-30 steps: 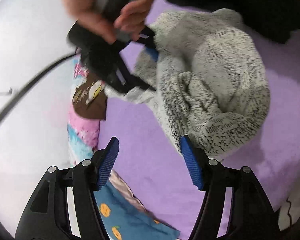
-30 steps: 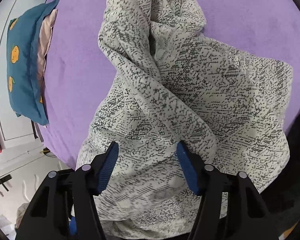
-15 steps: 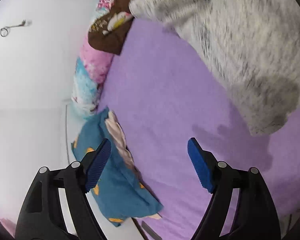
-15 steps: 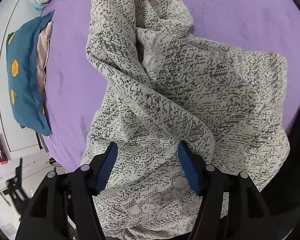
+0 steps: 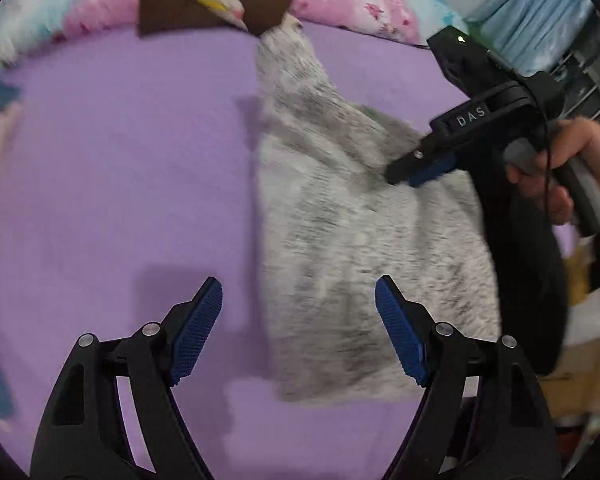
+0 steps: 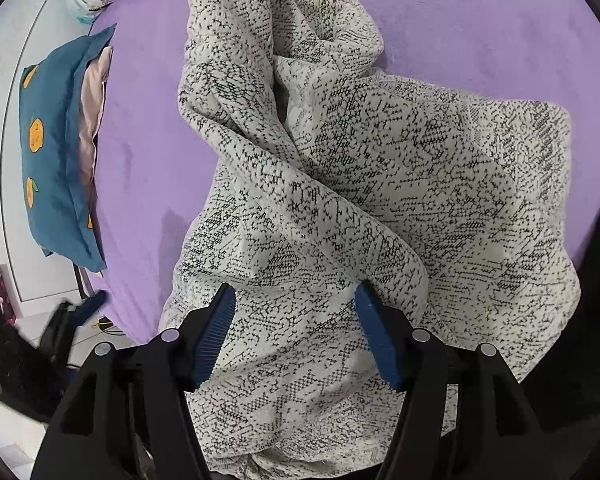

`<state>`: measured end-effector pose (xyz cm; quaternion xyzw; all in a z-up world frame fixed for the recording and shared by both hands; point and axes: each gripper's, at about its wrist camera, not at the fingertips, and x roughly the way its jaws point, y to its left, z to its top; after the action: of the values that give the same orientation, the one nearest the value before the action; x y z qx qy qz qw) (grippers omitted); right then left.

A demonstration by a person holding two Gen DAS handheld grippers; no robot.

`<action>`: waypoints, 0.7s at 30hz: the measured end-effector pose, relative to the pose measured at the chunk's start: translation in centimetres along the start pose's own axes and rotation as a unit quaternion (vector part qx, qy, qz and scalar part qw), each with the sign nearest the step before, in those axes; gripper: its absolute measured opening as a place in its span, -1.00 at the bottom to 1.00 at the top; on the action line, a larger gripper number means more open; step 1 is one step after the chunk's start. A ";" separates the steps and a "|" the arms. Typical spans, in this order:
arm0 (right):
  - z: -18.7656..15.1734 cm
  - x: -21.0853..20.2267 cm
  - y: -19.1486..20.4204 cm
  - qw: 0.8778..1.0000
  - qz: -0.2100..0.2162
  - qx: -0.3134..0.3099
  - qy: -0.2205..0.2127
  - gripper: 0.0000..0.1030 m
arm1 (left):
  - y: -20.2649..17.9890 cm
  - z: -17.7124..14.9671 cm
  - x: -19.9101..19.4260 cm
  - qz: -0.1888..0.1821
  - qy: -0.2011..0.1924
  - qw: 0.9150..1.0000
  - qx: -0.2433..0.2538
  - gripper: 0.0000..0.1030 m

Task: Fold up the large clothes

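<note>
left tongs point(image 5: 298, 328) apart, empty | right tongs point(image 6: 294, 334) apart over sweater point(image 6: 380, 184) | purple bed point(image 5: 120, 160) bare leftward

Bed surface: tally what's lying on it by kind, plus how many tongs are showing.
Knit garment, cream with black flecks: 1
Pillows: 2, teal with orange prints, pink floral
Brown cloth on the pink pillow: 1
Tongs: 2, left tongs, right tongs
Total: 6
</note>
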<state>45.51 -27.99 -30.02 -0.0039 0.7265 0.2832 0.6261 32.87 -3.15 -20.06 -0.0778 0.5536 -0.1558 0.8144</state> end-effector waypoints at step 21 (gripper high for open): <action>-12.4 -3.3 -1.0 0.995 0.007 0.022 -0.094 0.76 | -7.5 -1.1 5.9 -0.007 0.020 1.000 0.004 0.55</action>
<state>35.30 -35.12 -26.73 0.0416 0.6703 0.2703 0.6898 32.55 -12.11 -23.44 -0.0753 0.5684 -0.1654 0.8024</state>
